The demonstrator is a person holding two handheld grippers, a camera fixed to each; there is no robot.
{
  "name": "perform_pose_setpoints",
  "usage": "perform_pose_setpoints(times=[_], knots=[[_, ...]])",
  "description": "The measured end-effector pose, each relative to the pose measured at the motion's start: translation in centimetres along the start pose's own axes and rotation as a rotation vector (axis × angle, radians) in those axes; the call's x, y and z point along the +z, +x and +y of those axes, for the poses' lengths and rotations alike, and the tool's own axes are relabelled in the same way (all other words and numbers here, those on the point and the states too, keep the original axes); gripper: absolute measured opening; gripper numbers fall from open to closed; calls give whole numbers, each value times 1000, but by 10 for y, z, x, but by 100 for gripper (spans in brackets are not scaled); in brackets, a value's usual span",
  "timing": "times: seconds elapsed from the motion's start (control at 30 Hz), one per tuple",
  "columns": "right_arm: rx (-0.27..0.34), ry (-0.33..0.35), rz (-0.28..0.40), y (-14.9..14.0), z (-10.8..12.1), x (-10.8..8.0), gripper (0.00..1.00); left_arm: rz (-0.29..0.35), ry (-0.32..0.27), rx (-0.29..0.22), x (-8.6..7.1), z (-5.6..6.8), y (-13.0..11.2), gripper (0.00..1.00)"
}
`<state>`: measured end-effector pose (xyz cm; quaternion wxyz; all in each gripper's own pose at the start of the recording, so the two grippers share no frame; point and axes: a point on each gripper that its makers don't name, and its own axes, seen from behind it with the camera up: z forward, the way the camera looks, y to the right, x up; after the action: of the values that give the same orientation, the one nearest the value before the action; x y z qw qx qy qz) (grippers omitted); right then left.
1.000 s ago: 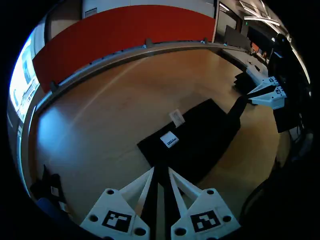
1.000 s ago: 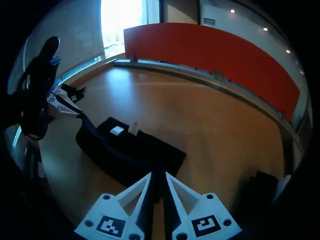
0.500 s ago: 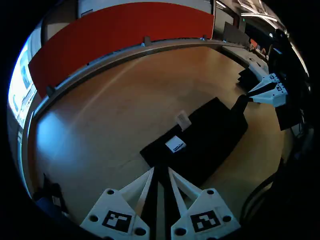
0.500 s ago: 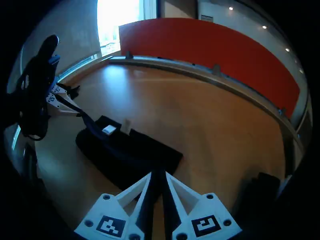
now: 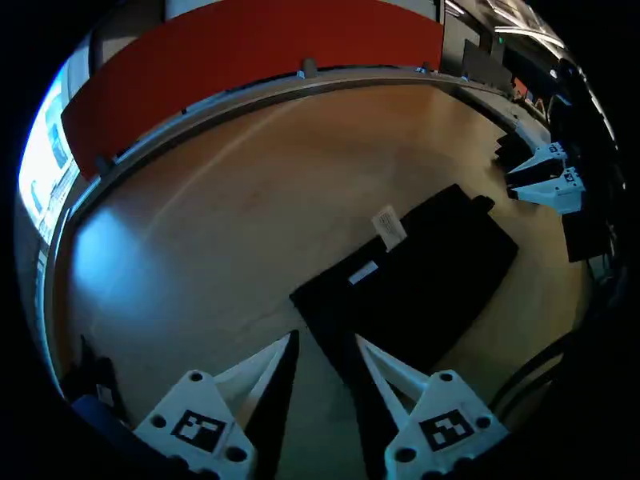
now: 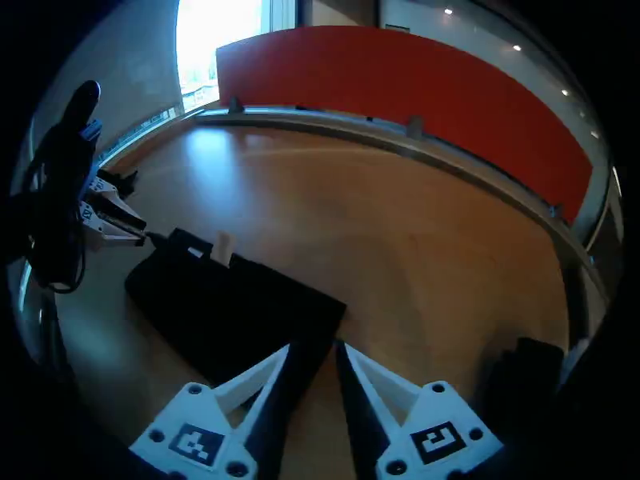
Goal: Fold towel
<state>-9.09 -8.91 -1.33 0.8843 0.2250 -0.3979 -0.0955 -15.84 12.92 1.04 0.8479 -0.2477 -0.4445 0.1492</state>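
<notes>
My left hand-held gripper (image 5: pixel 324 342) and right hand-held gripper (image 6: pixel 314 349) both gape open, towel (image 5: pixel 424 272) flat on the surface (image 5: pixel 200 240). This fold looks laid; next I'd pinch two corners for another.

A big wooden table (image 5: pixel 240 208) shines warm brown, with a pale bright patch near one side. A grey rail (image 5: pixel 240 112) runs along its far edge, and a tall red board (image 5: pixel 240 48) stands up behind the rail. Past one end of the red board a window (image 6: pixel 216 48) glows very bright white. Next to it is a plain grey wall (image 6: pixel 120 72). Small round lights (image 6: pixel 517 48) dot the ceiling, and long strip lights (image 5: pixel 520 32) glow farther off, where the room looks dark.
</notes>
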Motion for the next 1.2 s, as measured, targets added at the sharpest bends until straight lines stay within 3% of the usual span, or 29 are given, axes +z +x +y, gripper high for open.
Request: perform_pose_setpoints(times=[0.1, 0.27, 0.4, 0.47, 0.9, 1.2], knots=[[-2, 2, -1, -1, 0, -2, 45, 0, 14, -4, -1, -4, -2, 56], [-3, 1, -4, -3, 3, -4, 71, -1, 31, -19, -3, -9, -5, 76], [-8, -4, 2, -2, 5, -6, 79, 5, 43, -40, -7, -12, -5, 92], [-11, 0, 5, -1, 4, -8, 85, 11, 46, -53, -10, -13, -5, 93], [-35, 17, 14, -4, -1, -15, 84, 24, 70, -105, -26, -13, -14, 93], [-73, 59, -5, -20, -8, -20, 85, 41, 124, -184, -46, -17, -31, 93]])
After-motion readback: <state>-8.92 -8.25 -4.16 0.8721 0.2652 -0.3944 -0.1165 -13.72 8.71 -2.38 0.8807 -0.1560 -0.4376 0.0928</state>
